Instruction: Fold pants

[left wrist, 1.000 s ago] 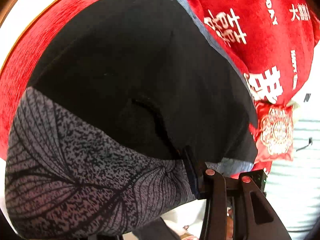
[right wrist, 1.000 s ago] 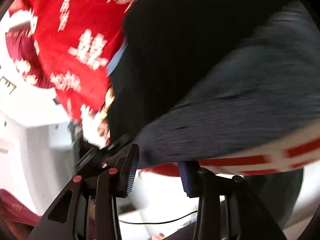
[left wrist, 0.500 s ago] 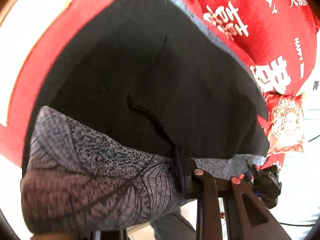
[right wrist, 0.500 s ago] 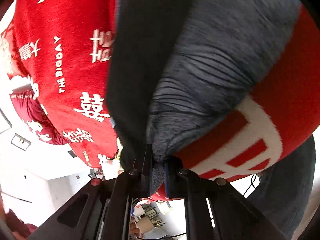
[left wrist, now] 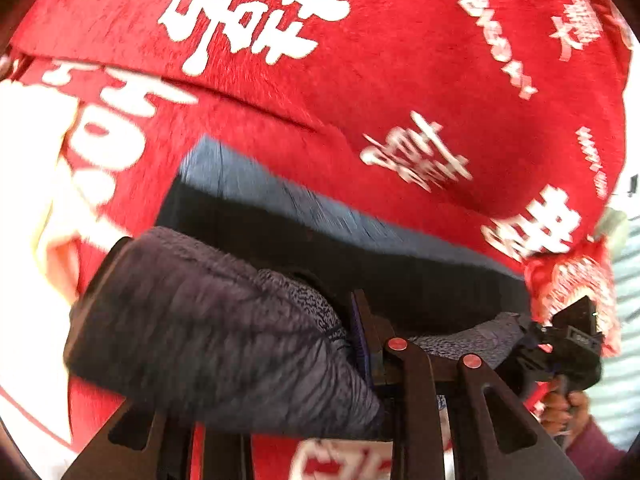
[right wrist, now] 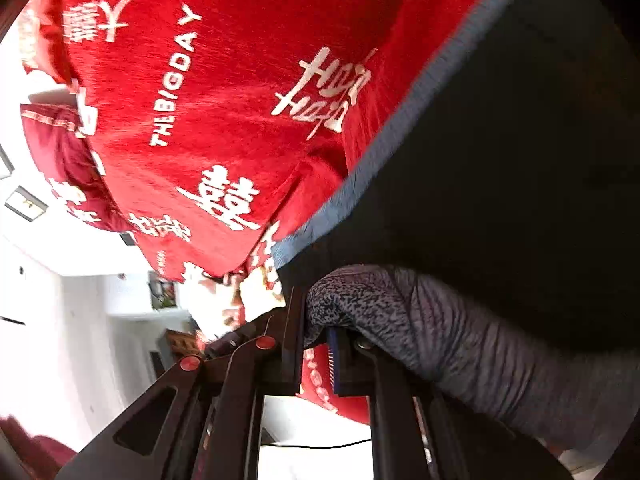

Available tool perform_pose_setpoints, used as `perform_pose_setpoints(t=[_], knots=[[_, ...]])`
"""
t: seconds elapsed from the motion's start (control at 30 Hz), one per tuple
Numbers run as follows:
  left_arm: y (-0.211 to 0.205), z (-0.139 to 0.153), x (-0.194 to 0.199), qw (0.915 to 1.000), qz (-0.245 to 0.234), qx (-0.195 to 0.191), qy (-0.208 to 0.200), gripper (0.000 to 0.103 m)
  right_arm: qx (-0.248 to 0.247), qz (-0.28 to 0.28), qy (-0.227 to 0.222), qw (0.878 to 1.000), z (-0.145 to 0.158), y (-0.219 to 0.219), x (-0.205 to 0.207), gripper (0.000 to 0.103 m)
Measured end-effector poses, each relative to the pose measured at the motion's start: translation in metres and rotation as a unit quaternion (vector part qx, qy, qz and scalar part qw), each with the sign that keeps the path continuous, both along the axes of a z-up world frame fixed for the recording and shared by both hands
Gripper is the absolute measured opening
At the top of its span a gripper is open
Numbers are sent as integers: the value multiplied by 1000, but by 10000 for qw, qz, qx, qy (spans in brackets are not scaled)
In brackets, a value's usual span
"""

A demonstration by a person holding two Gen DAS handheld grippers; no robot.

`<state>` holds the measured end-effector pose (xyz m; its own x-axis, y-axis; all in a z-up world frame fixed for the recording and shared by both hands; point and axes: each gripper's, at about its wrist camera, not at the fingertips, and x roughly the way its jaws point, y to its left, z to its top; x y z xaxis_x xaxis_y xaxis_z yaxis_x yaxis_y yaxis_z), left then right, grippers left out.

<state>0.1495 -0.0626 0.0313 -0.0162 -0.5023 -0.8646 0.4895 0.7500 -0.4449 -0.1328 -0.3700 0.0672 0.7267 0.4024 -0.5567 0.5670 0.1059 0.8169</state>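
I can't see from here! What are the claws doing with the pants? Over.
Left claw shut on black pants with grey leaf-print cuffs. Right claw shut on other cuff, jaws just closed. Red blanket with white lettering underneath. Nothing blocking.

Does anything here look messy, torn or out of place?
Nothing looks damaged or spilled. The pants are bunched and lifted at their patterned grey end, pinched by the left gripper and the right gripper above the red blanket, mid-fold.

The pants [left wrist: 360, 240] lie on the blanket [left wrist: 360, 80], which spreads beyond them. Their near edge is lifted off the blanket and doubled over. The left tongs [left wrist: 370, 344] grip that edge at one end, the right tongs [right wrist: 316, 332] at the other.
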Motion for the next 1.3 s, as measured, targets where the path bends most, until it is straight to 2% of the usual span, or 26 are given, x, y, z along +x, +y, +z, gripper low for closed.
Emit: perform_pose_setpoints(t=[0.07,0.17,0.23,0.3,0.37,0.4,0.43,0.47,0.5,0.53,0.57,0.6,0.63,0.7,0.73,0.83,0.9,0.93,0.97,1.0,1.03,1.1,1.13,1.2,1.27,1.3], knots=[[-17,-22,17,9998,82,195,-52,30,-16,200,125,9997,-13,-18,27,13],[-38,-58,34,9985,176,517,-28,30,-179,565,424,9973,-51,-40,65,14],[-49,-73,41,9978,265,601,-25,30,-280,653,702,9950,-72,-50,80,15],[-54,-73,40,9968,374,702,-62,30,-252,751,935,9925,-94,-57,89,15],[-53,-63,39,9964,371,768,13,30,-209,640,908,9936,-93,-58,88,16],[-51,-55,38,9966,331,750,12,33,-242,680,914,9932,-87,-56,87,28],[-46,-42,35,9968,290,749,-52,38,-322,737,904,9927,-80,-54,84,57],[-42,-32,31,9964,285,784,-151,45,-474,842,855,9916,-65,-52,82,70],[-36,-19,28,9950,333,876,-336,62,-633,935,848,9900,-52,-49,80,77],[-28,-5,24,9932,414,920,-576,74,-756,1011,852,9883,-45,-47,78,78],[-23,6,21,9920,455,948,-702,75,-946,1162,825,9853,-30,-42,75,77],[-18,14,18,9909,470,962,-812,75,-1038,1250,785,9836,-21,-38,72,73],[-14,20,15,9894,501,1030,-888,75,-1095,1330,730,9823,-14,-33,70,58],[-13,20,12,9882,490,1144,-896,75,-1210,1590,783,9767,-9,-23,72,39],[-18,13,9,9882,388,1216,-843,75,-1334,1812,844,9707,-9,-15,76,34],[-43,-12,3,9853,169,1443,-899,75,-1590,2387,948,9533,-21,1,95,33],[-65,-32,3,9792,89,1675,-1141,75,-1891,2721,976,9384,-33,8,115,33],[-72,-45,6,9746,119,1873,-1221,75,-2055,2791,1015,9325,-37,7,120,33],[-75,-56,9,9720,196,2019,-1190,75,-2348,2900,1142,9207,-45,4,129,33],[-76,-63,11,9717,254,2060,-1126,75,-2461,2950,1244,9148,-52,0,132,33],[-74,-66,11,9718,287,2034,-1159,75,-2464,2899,1242,9164,-59,-10,133,29],[-77,-63,4,9679,136,2128,-1330,75,-2169,2479,1095,9378,-60,-33,126,27],[-77,-62,0,9655,50,2221,-1356,75,-2145,2237,1147,9438,-56,-42,121,28],[-74,-58,-11,9614,-99,2392,-1353,75,-2059,1672,1135,9575,-43,-63,99,32],[-71,-51,-21,9616,-173,2426,-1273,75,-1882,1422,1069,9659,-34,-71,82,36],[-69,-48,-27,9618,-194,2435,-1236,75,-1840,1281,1091,9684,-26,-74,66,44]])
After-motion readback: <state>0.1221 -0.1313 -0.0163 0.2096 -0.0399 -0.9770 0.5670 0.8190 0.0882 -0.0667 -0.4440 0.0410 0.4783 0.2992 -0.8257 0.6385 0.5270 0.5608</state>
